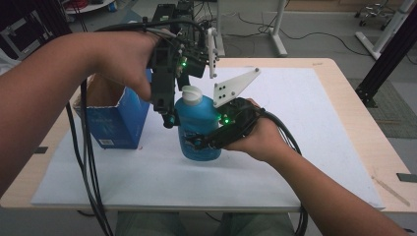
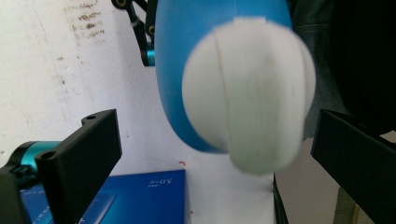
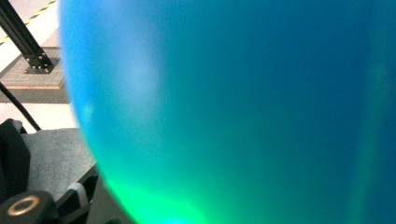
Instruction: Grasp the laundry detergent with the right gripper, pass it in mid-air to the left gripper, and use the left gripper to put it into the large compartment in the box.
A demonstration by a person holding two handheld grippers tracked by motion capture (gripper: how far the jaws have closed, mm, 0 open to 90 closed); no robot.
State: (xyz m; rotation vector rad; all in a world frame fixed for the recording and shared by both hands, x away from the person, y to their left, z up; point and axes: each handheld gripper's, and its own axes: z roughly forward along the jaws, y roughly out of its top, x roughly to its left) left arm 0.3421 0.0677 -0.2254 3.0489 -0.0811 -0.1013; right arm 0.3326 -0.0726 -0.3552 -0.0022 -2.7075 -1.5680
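A blue bottle (image 1: pixel 197 129) with a white cap (image 1: pixel 192 94) stands upright at the middle of the white mat. My right gripper (image 1: pixel 202 142) comes in from the right and is shut on the bottle's lower body; in the right gripper view the bottle (image 3: pixel 233 112) sits very close, blurred blue and green. My left gripper (image 1: pixel 184 105) points down from above. In the left gripper view, my left gripper (image 2: pixel 217 133) is open, with its black jaws wide apart on either side of the cap (image 2: pixel 250 93) and not touching it.
An open blue carton (image 1: pixel 115 118) stands just left of the bottle, seen also as the carton (image 2: pixel 144 196) below the left jaws. The white mat (image 1: pixel 305 147) covers a wooden table (image 1: pixel 354 113). Black cables (image 1: pixel 88 162) trail off the left front edge.
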